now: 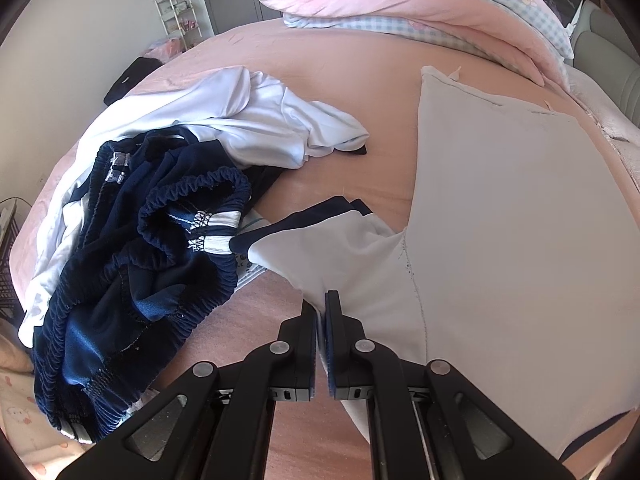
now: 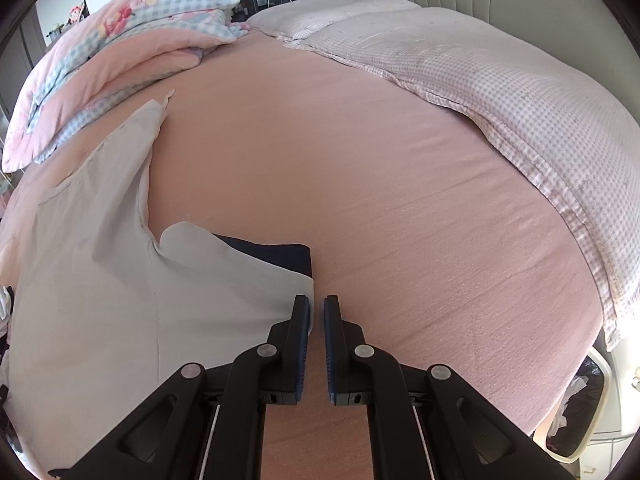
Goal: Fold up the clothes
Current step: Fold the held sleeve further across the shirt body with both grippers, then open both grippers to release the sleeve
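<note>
Now, in the left wrist view, the left gripper point(image 1: 321, 307) pinches the hem of a white shirt point(image 1: 512, 220) spread on the bed point(image 1: 328, 64), beside navy shorts point(image 1: 132, 272). From the right wrist, the right gripper point(image 2: 316, 308) hovers narrowly parted, clasping nothing, at the shirt's sleeve point(image 2: 240, 276).

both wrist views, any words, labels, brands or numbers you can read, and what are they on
None can be read.
White pattern on the navy shorts' waistband: marks, not legible letters.
Cartoon prints on the pink quilt: pictures only, no text.
White shirt held at its edge by the left claw: no visible print.
Right claw: no markings seen.
</note>
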A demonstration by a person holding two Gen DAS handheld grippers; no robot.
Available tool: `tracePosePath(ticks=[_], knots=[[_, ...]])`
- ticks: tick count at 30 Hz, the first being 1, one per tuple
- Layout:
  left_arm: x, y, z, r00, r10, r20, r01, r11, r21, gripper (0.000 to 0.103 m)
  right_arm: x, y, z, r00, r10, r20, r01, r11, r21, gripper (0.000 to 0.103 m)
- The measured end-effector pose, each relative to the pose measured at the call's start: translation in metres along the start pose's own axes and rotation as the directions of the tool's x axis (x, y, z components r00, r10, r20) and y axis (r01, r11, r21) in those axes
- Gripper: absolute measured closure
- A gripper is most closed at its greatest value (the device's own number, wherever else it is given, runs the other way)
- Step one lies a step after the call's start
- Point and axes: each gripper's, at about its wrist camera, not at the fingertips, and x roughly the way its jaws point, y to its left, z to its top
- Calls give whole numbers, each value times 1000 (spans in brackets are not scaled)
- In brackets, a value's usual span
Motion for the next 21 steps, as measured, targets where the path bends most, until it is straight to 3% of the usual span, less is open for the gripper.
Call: tracePosePath(ticks=[7, 11, 12, 14, 15, 16, 18, 21], knots=[[-4, 21, 3, 994, -104, 16, 106, 989, -106, 94, 3, -18, 1, 997, 57, -43, -53, 994, 95, 99], [-12, 37, 0, 995, -86, 46, 93, 978, -185, 83, 2, -21, 3, 995, 80, -64, -74, 993, 94, 96], [-15, 42, 0, 995, -78, 56, 88, 975, -205, 72, 2, -21, 3, 994, 81, -68, -75, 993, 93, 95], [-20, 49, 1, 995, -69, 74, 85, 970, -229, 37, 2, -22, 3, 994, 85, -74, -78, 993, 94, 91], [-21, 52, 2, 995, -67, 79, 85, 967, -241, 15, 1, -22, 3, 993, 88, -76, -81, 992, 97, 79], [-24, 55, 3, 994, -72, 88, 92, 963, -255, 13, 0, -22, 3, 992, 104, -75, -96, 990, 104, 59], [-27, 60, 6, 991, -89, 100, 114, 955, -273, 13, -2, -20, 3, 986, 148, -81, -139, 984, 109, 33], [-29, 59, 9, 990, -94, 102, 119, 955, -272, 13, -4, -17, 2, 976, 198, -96, -186, 975, 122, 29]])
